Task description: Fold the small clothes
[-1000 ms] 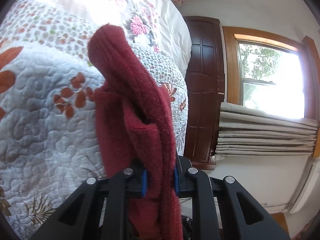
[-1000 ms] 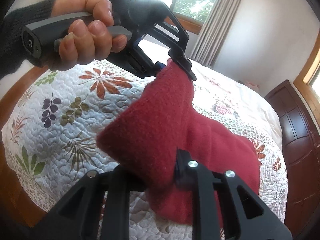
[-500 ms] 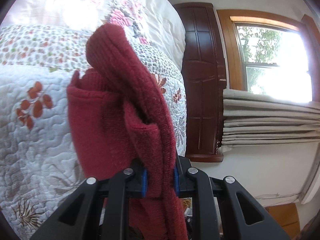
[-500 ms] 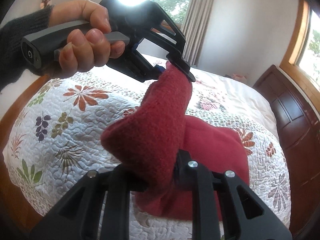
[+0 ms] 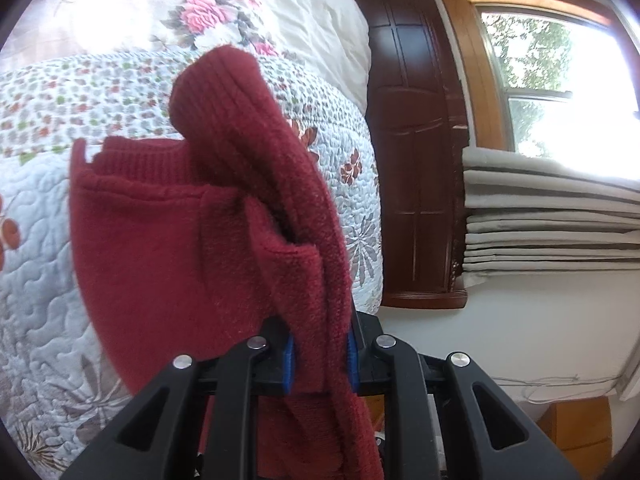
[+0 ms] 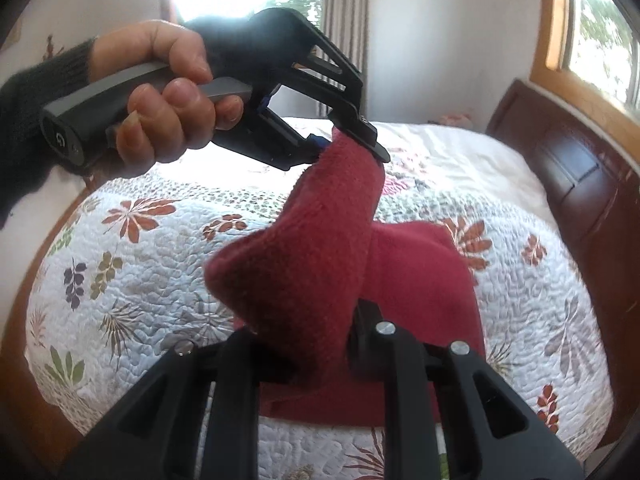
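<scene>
We hold the soft, limp red garment [image 6: 304, 264] clamped in both the left gripper [image 6: 352, 148] and right gripper [image 6: 320, 356], so we judge its edges the best hold.

Both grippers clamp one red garment [image 6: 320, 264] over the quilted bed [image 6: 152, 264]: left gripper [image 6: 352, 146] on its raised end, right gripper [image 6: 320, 352] lower down.

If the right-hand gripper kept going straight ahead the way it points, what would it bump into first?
Probably the dark red fleece garment it already clamps: the right gripper has that cloth bunched straight ahead. Beyond it lies the white floral quilted bedspread, though depth is hard to judge here.
</scene>
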`<state>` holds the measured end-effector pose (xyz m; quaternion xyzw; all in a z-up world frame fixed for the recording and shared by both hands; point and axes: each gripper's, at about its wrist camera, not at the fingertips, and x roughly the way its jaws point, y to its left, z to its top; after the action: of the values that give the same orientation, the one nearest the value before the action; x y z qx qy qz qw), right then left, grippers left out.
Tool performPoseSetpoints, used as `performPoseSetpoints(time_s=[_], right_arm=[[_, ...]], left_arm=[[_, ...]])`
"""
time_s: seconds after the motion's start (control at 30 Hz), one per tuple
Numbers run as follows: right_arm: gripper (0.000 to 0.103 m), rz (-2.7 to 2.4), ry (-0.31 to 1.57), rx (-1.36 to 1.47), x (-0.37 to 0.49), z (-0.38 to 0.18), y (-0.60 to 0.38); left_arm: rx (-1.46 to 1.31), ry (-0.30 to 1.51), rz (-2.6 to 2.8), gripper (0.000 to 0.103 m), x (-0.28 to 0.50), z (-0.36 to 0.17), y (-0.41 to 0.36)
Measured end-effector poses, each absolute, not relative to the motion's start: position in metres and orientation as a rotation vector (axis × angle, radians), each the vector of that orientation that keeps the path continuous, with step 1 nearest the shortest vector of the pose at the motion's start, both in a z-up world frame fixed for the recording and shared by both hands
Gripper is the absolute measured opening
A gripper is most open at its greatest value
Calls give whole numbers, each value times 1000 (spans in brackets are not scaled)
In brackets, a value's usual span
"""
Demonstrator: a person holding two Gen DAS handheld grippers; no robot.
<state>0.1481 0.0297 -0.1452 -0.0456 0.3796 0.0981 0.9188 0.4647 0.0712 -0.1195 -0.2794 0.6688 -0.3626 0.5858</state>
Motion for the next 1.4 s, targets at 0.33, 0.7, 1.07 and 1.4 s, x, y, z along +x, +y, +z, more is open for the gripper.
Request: performPoseSetpoints(time_s=[0.33, 0.7, 1.07, 1.4], right_arm=[[17, 186, 832, 95, 161, -168, -34], [17, 189, 900, 283, 164, -204, -94], [21, 306, 948, 540, 172, -253, -145], [48, 465, 994, 914, 168, -293, -212]], left_arm=[[-560, 1638, -783, 19, 474, -148, 8], [-447, 1722, -665, 19, 469, -187, -60], [-472, 1707, -629, 55, 471, -206, -90], [-394, 1405, -734, 75, 430, -122, -60]])
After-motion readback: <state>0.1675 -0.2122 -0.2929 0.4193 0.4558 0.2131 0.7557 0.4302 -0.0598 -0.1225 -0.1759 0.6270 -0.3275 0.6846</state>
